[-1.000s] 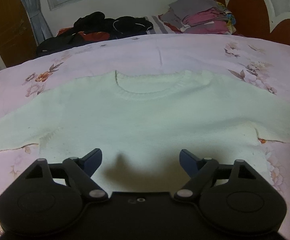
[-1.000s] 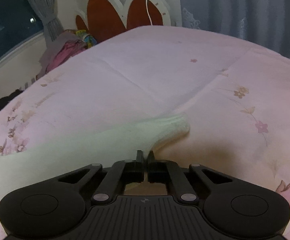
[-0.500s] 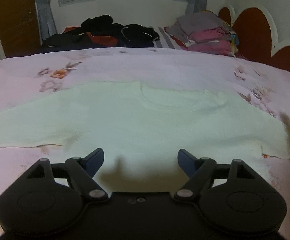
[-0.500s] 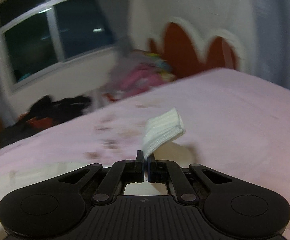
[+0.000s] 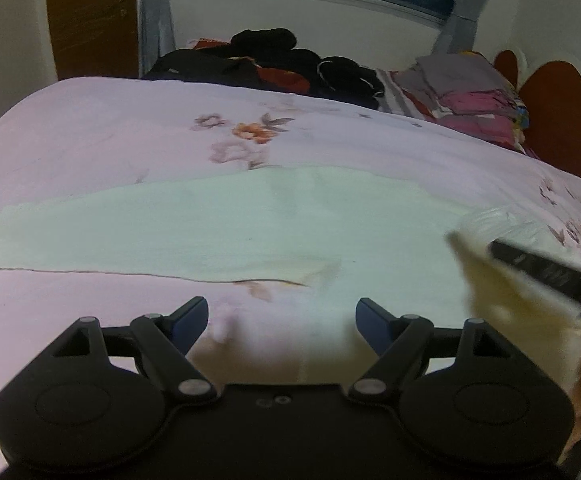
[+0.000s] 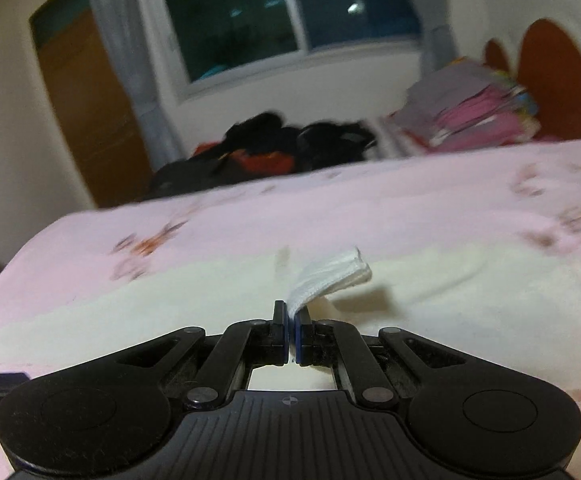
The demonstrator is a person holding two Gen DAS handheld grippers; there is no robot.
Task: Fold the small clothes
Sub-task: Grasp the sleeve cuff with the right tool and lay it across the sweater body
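Observation:
A white knit sweater (image 5: 226,232) lies spread flat on the pink floral bedspread (image 5: 90,136). My left gripper (image 5: 280,318) is open and empty, hovering low over the sweater's lower left edge. My right gripper (image 6: 291,320) is shut on the sweater's sleeve cuff (image 6: 332,276), which sticks up and forward from the jaws. It holds the sleeve lifted over the sweater body (image 6: 170,300). In the left wrist view the right gripper (image 5: 546,272) comes in from the right with the sleeve (image 5: 502,292) hanging from it.
A pile of dark clothes (image 5: 274,60) and a stack of folded pink and grey clothes (image 5: 462,96) lie at the bed's far side under the window. A red and white headboard (image 5: 554,108) is at the right. A wooden door (image 5: 90,16) stands at the far left.
My right gripper lifted the sleeve cuff off the bed and swung it left over the sweater body. My left gripper shifted left toward the other sleeve and stayed open.

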